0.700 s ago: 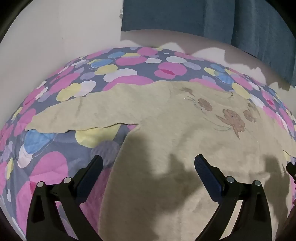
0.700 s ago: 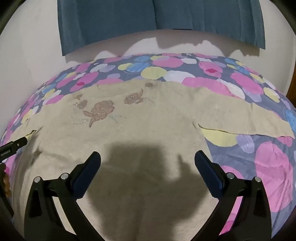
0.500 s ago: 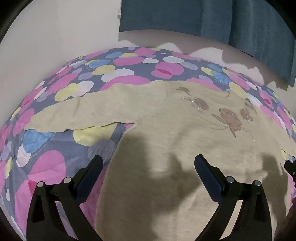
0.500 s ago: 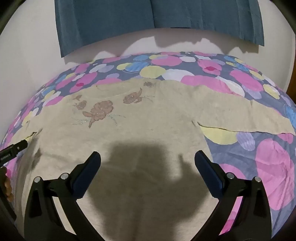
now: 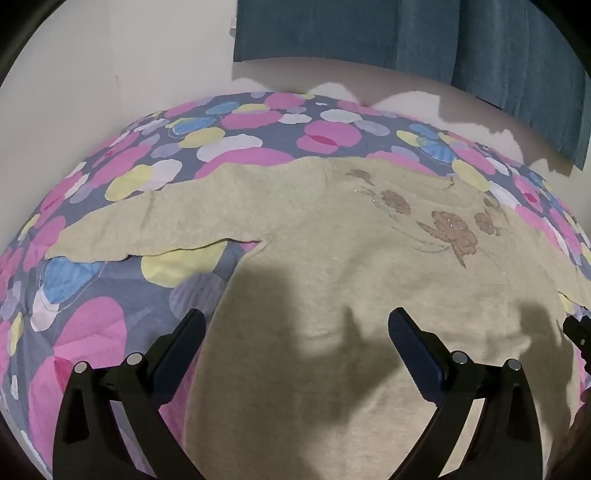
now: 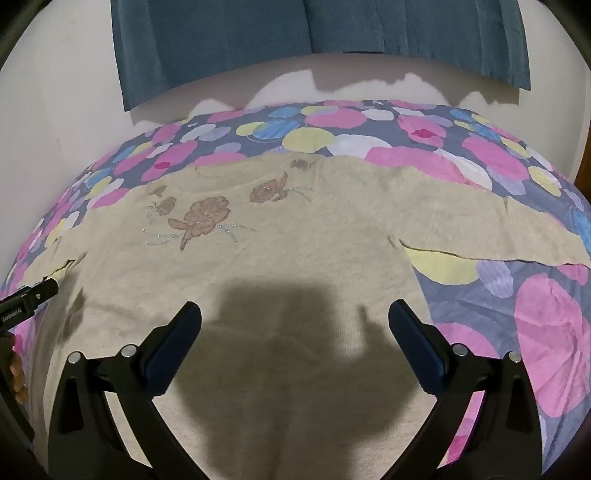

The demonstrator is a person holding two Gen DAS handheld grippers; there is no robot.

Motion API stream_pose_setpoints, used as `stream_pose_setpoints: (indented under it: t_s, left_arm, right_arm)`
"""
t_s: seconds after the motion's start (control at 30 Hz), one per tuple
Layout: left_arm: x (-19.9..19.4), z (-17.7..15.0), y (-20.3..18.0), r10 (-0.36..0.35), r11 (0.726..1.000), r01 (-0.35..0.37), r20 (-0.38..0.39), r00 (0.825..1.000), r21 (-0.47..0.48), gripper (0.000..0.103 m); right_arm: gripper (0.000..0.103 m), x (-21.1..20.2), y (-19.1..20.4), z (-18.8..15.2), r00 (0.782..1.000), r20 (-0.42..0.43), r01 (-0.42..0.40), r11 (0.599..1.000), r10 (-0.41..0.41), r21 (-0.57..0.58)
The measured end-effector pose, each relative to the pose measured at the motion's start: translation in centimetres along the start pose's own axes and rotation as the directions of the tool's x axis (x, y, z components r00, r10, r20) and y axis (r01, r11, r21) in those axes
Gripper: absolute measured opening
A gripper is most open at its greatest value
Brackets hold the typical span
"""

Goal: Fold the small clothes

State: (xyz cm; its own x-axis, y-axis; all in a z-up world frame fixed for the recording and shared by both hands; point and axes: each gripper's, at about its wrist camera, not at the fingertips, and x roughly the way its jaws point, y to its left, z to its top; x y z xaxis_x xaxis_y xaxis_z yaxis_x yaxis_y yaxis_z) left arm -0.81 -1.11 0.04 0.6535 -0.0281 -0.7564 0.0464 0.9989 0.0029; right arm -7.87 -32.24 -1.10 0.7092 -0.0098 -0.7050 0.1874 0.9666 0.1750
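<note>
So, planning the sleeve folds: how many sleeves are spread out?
2: the left sleeve stretches out to the left on the bedspread, the right sleeve out to the right.

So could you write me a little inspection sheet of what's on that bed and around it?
Surface: bedspread with pink, yellow and blue blobs, lightly creased.
Job's things: beige sweater spread flat, front up, brown flower embroidery near the neck, both sleeves out sideways.
Clutter: nothing seen.
Tongs: left tongs open over the sweater's left edge; right tongs open over its lower body; neither holds cloth.
Cables: nothing seen.
Surroundings: pale wall, teal curtain hanging behind the bed.
</note>
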Motion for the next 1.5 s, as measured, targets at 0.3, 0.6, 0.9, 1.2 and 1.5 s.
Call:
stream_pose_setpoints:
  t_s: [0.3,0.6,0.9,1.2,1.5]
  left_arm:
    - [0.07,-0.26,-0.09,-0.004,1.000,0.004,-0.003,1.000,0.004,0.099]
    - [0.20,-0.37,-0.32,-0.001,1.000,0.001,-0.002,1.000,0.011,0.099]
    - [0.22,-0.41,-0.26,-0.002,1.000,0.002,-0.003,1.000,0.011,0.099]
    - [0.31,-0.49,-0.34,0.000,1.000,0.000,-0.004,1.000,0.014,0.099]
    - [0.49,-0.92,-0.41,-0.002,1.000,0.002,-0.010,1.000,0.011,0.099]
  right_arm:
    - [0.101,0.14,-0.22,-0.17,1.000,-0.013,-0.007,1.000,0.007,0.016]
    - [0.101,0.32,-0.40,-0.22,1.000,-0.016,-0.010,1.000,0.010,0.020]
    - [0.101,0.33,-0.37,-0.20,1.000,-0.016,-0.011,1.000,0.011,0.019]
    - [0.101,0.39,-0.37,-0.24,1.000,-0.019,-0.010,1.000,0.011,0.020]
    - [0.101,0.60,-0.24,-0.39,1.000,-0.025,-0.010,1.000,0.010,0.022]
